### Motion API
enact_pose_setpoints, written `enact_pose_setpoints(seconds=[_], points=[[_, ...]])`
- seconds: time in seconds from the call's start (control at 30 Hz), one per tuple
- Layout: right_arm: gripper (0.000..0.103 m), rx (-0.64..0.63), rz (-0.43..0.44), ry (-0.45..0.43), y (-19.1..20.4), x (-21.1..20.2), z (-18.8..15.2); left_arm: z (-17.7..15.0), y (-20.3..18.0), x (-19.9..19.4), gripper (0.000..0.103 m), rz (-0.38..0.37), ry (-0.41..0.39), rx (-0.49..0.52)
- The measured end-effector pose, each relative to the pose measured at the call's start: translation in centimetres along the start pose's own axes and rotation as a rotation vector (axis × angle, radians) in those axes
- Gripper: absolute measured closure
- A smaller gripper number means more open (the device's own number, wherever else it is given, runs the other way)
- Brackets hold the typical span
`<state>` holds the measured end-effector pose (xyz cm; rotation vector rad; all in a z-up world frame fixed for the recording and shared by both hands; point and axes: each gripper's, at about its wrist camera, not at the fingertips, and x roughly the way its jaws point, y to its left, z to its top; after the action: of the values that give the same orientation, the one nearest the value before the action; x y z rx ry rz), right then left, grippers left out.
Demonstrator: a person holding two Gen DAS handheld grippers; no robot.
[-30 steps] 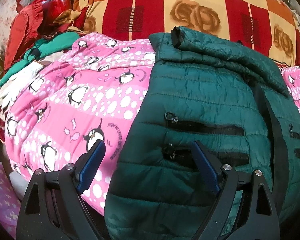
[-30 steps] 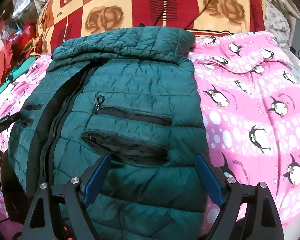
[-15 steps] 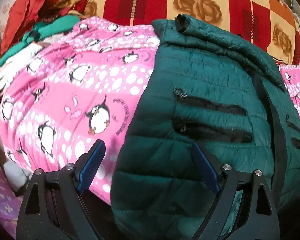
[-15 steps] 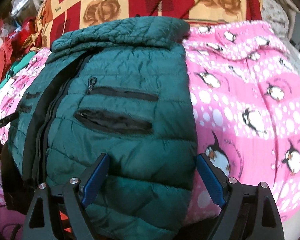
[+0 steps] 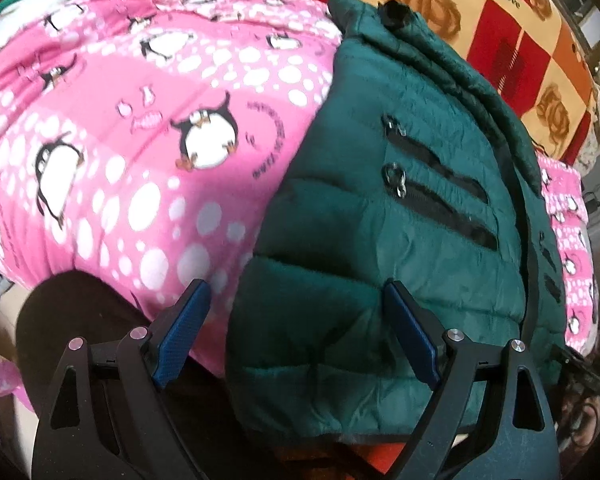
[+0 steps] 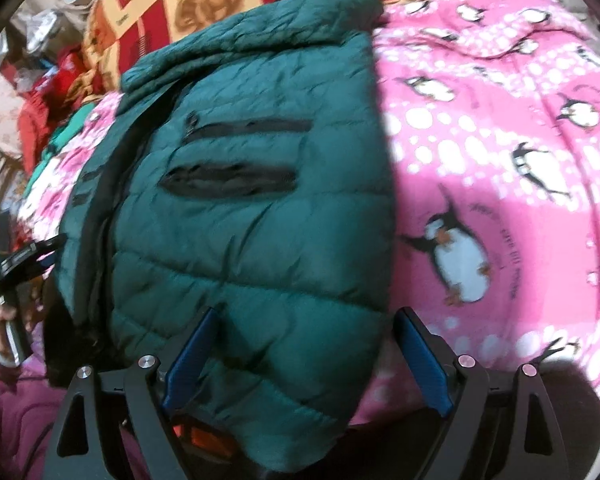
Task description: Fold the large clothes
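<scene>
I see the dark green quilted puffer jacket (image 5: pixel 380 216) lying front-up on a pink fleece blanket with penguins and white dots (image 5: pixel 140 140), its lower hem hanging toward me over the blanket's near edge. Two black zip pockets (image 5: pixel 440 192) run across the panel in the left wrist view, and a black zip placket (image 6: pixel 100 200) runs down the middle of the jacket in the right wrist view. Behind the jacket's collar lies a red, orange and cream checked blanket with brown roses (image 5: pixel 500 40).

My left gripper (image 5: pixel 296 292) stands wide open over the jacket's lower corner: one blue pad (image 5: pixel 182 336) is above the pink blanket, the other over the green fabric, and neither presses on anything. Its jaws have just been opening a little further.

My right gripper (image 6: pixel 306 316) is also wide open, over the opposite lower corner, with the jacket's side edge between its pads and nothing clamped.

At the left edge of the right wrist view I see a hand (image 6: pixel 8 320) on the other gripper's handle and a maroon sleeve (image 6: pixel 16 408) below it.
</scene>
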<state>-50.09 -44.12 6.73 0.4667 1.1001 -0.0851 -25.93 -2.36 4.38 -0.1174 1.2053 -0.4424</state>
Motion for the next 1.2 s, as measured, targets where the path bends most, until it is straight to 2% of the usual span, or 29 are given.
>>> enact_pose_setpoints(seconds=[0.13,0.23,0.27,0.3,0.33,0.37,0.4,0.43,0.5,0.53,0.83,1.0,1.2], points=[[0.016,-0.059,0.037,0.035,0.9,0.5,-0.9,-0.7,0.1,0.5,0.009,-0.014,0.030,0.009],[0.016,-0.091,0.056,0.026,1.5,0.7,-1.0,-0.7,0.0,0.6,0.009,-0.020,0.028,-0.002],[0.023,-0.107,0.058,0.022,1.7,0.7,-1.1,-0.7,-0.1,0.6,0.010,-0.026,0.030,0.003],[0.040,-0.136,0.052,0.020,2.0,0.7,-1.1,-0.9,-0.6,0.6,0.017,-0.039,0.033,0.030],[0.047,-0.171,0.035,0.009,2.5,0.5,-1.1,-1.1,-0.6,0.3,0.036,-0.044,0.025,0.052],[0.058,-0.188,0.025,-0.006,2.7,0.4,-0.9,-1.2,-1.1,0.0,0.043,-0.044,0.008,0.083],[0.066,-0.192,0.028,-0.016,2.7,0.2,-0.8,-1.3,-1.7,-0.3,0.058,-0.037,-0.004,0.111],[0.069,-0.191,0.036,-0.024,2.7,0.0,-0.6,-1.4,-2.3,-0.7,0.070,-0.013,-0.022,0.146],[0.075,-0.208,0.039,-0.038,2.8,-0.6,-0.2,-1.2,-3.0,-1.5,0.084,0.004,-0.056,0.178],[0.076,-0.219,0.043,-0.051,3.0,-1.1,0.1,-1.0,-3.3,-1.9,0.087,0.002,-0.067,0.184],[0.076,-0.196,0.115,-0.240,3.2,-5.9,3.6,2.8,-5.3,-7.2,0.089,-0.048,-0.251,0.186],[0.076,-0.173,0.102,-0.319,3.0,-7.1,6.2,5.6,-6.3,-8.4,0.089,-0.064,-0.324,0.163],[0.076,-0.138,0.079,-0.384,2.3,-7.5,9.8,8.8,-7.6,-8.6,0.089,-0.044,-0.388,0.150]])
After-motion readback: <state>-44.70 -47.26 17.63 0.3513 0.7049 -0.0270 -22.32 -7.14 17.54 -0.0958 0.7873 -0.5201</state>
